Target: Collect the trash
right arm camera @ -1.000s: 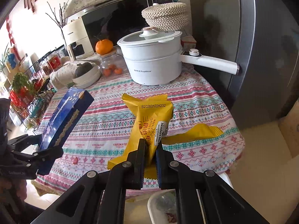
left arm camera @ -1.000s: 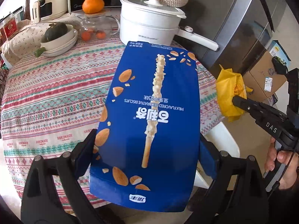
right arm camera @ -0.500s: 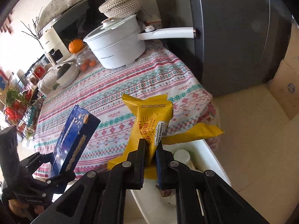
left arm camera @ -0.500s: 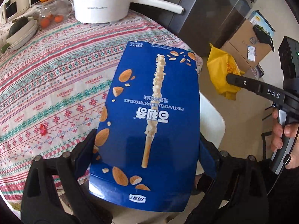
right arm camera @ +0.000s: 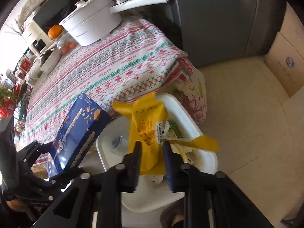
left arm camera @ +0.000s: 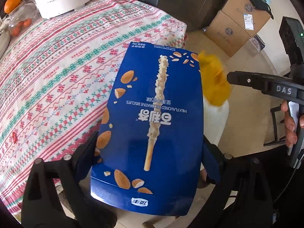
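The step in hand looks like the drop-off: both pieces of trash are off the table and held over or beside the white trash bin (right arm camera: 191, 114) that stands on the floor at the edge of the patterned tablecloth (right arm camera: 117, 64). The right gripper (right arm camera: 152, 152) has its jaws parted around the yellow snack wrapper (right arm camera: 146, 125), which is motion-blurred and hangs right above the bin's opening; whether the pads are touching it I cannot tell, so it may be mid-release. The left gripper (left arm camera: 150, 157) is closed across the width of the blue biscuit box (left arm camera: 152, 125), gripping its 2 long edges, with the box tilted and just beside the bin, partly above the table edge. Other rubbish already lies in the bin. Next, the left gripper likely needs to carry the box over the opening and let go, keeping clear of the right one.
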`<state>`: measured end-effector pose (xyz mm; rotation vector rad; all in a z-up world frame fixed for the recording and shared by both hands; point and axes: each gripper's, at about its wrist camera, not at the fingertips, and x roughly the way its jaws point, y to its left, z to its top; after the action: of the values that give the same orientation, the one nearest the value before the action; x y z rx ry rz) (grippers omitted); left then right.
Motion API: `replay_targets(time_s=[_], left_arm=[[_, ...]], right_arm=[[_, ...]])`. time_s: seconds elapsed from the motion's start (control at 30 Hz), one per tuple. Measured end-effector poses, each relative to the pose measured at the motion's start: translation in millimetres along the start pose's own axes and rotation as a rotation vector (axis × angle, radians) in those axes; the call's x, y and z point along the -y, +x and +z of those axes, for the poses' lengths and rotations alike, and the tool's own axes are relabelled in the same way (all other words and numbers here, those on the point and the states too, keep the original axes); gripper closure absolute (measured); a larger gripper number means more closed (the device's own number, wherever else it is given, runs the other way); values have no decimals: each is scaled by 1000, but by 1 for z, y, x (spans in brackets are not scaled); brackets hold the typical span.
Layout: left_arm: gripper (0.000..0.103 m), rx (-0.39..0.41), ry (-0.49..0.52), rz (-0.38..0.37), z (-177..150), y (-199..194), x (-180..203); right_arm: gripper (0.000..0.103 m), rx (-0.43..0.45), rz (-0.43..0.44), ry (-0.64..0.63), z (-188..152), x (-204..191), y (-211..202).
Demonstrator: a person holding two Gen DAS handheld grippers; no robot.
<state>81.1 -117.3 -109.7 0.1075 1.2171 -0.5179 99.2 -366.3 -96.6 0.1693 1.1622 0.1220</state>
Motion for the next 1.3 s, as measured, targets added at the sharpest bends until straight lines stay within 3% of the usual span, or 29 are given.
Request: replay_targets(time_s=[0.07,0.1,0.4,0.63,0.87,1.13,1.23,1.3], left_arm=[[7,-10,5,0,0,4,5],[7,-14,7,-1,0,6,8],[7,-43,73,-34,5,22,31],[6,-38,134,-9,7,24,43],[6,-25,103,5,8,17,33],[3,69,14,80,-8,-15,19],[1,93,-21,131,-16,-25,18],[1,118,-46,164,-22,-33,16]], right_arm=[[47,11,-4,24,-1,7,-4],[46,16,-2,32,-2,10,-6],[40,6,6,61,1,19,-9],[36,9,4,74,4,21,-10],[36,1,-1,70,4,18,-8],[32,31,-16,8,-4,-6,-17],[18,66,-56,-58,-11,-24,-24],[17,94,-65,-97,-19,-37,-29]])
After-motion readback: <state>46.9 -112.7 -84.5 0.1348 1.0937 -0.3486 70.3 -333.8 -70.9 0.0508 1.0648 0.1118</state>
